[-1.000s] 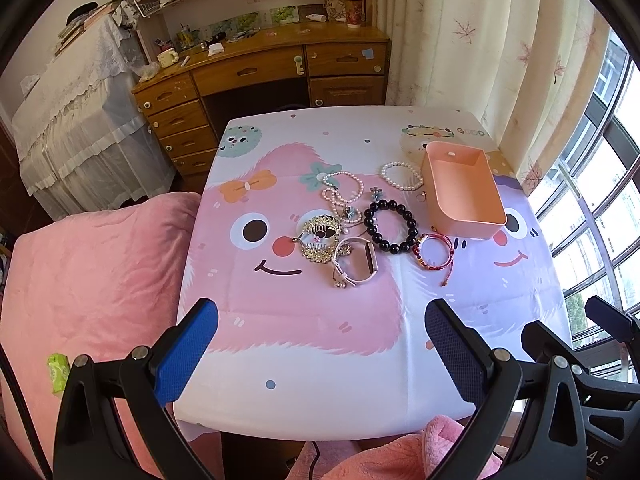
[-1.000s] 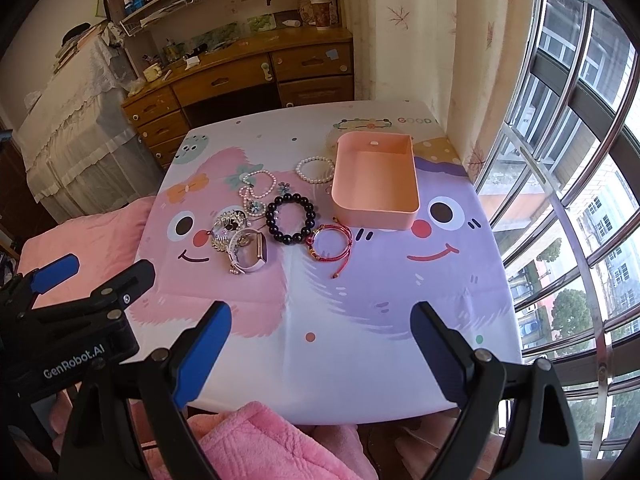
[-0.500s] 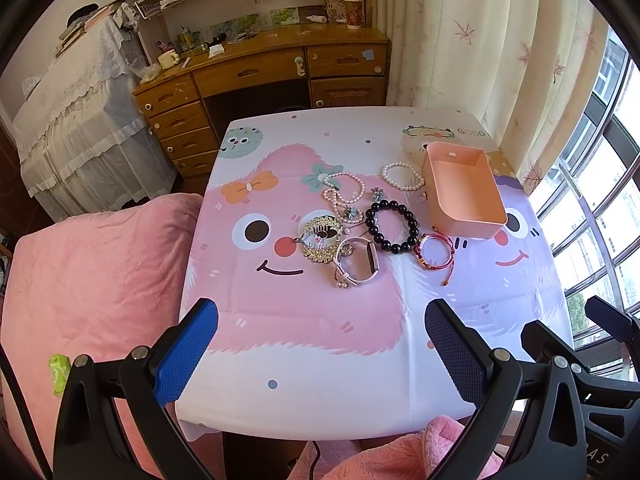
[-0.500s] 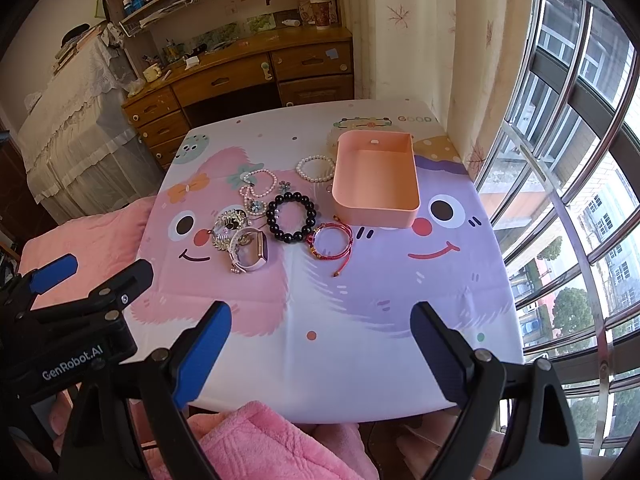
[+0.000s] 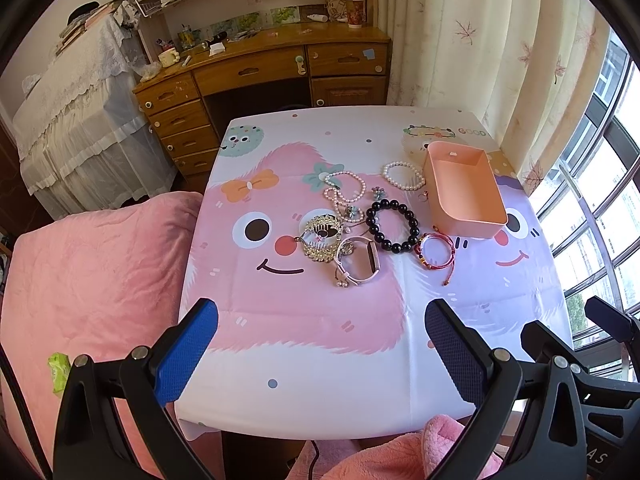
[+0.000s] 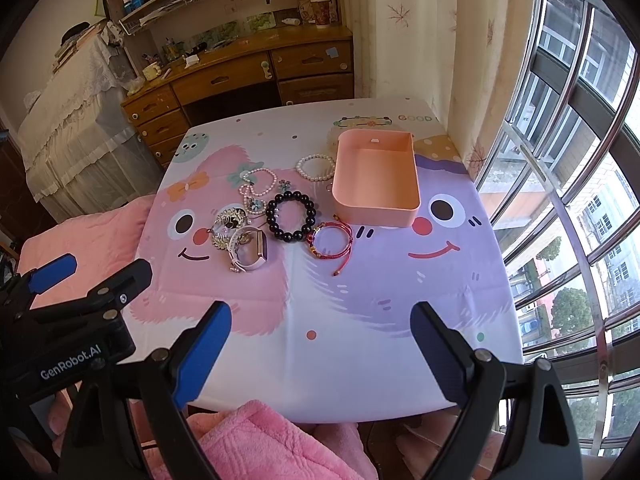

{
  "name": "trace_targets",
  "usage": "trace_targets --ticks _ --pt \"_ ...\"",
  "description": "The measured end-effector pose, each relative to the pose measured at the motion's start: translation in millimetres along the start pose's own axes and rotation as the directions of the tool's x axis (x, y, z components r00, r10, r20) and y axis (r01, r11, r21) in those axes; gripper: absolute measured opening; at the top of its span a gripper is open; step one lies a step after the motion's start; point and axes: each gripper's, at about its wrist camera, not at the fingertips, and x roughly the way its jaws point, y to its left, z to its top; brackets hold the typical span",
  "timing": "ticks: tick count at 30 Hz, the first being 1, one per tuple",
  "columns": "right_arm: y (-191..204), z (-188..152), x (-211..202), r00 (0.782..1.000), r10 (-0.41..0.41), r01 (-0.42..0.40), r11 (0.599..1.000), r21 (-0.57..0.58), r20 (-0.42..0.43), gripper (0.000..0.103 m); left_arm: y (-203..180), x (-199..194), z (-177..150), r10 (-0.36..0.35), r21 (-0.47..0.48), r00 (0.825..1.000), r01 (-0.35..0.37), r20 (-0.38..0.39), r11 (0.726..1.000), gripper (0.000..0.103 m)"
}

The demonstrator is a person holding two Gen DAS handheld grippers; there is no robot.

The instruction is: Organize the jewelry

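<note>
Jewelry lies clustered mid-table: a black bead bracelet [image 5: 392,226] [image 6: 291,216], a red cord bracelet [image 5: 436,251] [image 6: 330,242], a pink watch [image 5: 360,262] [image 6: 250,254], a gold comb [image 5: 323,236], a pearl necklace [image 5: 344,190] and a pearl bracelet [image 5: 402,176] [image 6: 316,167]. An empty pink tray [image 5: 464,222] [image 6: 376,216] stands to their right. My left gripper [image 5: 320,354] and right gripper [image 6: 320,350] are both open and empty, hovering over the table's near edge, well short of the jewelry.
The table has a cartoon cloth [image 5: 304,320]. A pink blanket [image 5: 92,272] lies left of it. A wooden desk [image 5: 260,72] stands behind, a curtain [image 5: 480,40] and window [image 6: 580,160] at right. The left gripper's body [image 6: 72,312] shows in the right wrist view.
Both views have shifted very slightly; the jewelry sits a touch lower in frame. Nothing on the table has moved and both grippers stay open.
</note>
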Motion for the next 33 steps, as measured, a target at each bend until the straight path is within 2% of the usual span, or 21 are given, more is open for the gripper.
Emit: trace_targets --ticks 10,18,22,27,29,33 --pt "2.2 1.6 -0.8 1.0 -0.008 0.008 1.0 -0.001 -0.001 0.092 4.7 2.4 -0.8 -0.009 0.003 1.0 0.009 -0.019 1.0 0.102" --pt "12.8 -4.3 3.8 1.0 0.003 -0.003 1.0 -0.01 -0.007 0.092 16.9 21.7 -6.8 -0.049 -0.023 0.995 0.047 -0.087 0.999 0.102" --pt "22.0 -14.8 4.3 0.999 -0.031 0.032 0.999 -0.028 0.018 0.092 26.2 45.2 -17.5 -0.051 -0.028 0.983 0.046 -0.177 0.999 0.102" --pt "34.3 -30.5 13.5 0.991 -0.127 0.129 0.99 -0.056 0.035 0.091 38.5 77.2 -39.6 -0.096 -0.015 0.96 0.096 -0.263 0.995 0.102" --pt "38.8 -36.9 18.9 0.985 -0.171 0.173 0.981 -0.085 0.033 0.091 41.4 83.8 -44.6 -0.116 0.002 0.956 0.121 -0.271 0.993 0.102" --pt "46.1 -45.6 27.6 0.977 -0.212 0.214 0.968 -0.128 0.025 0.091 42.2 84.4 -45.9 -0.152 0.055 0.962 0.169 -0.228 0.984 0.102"
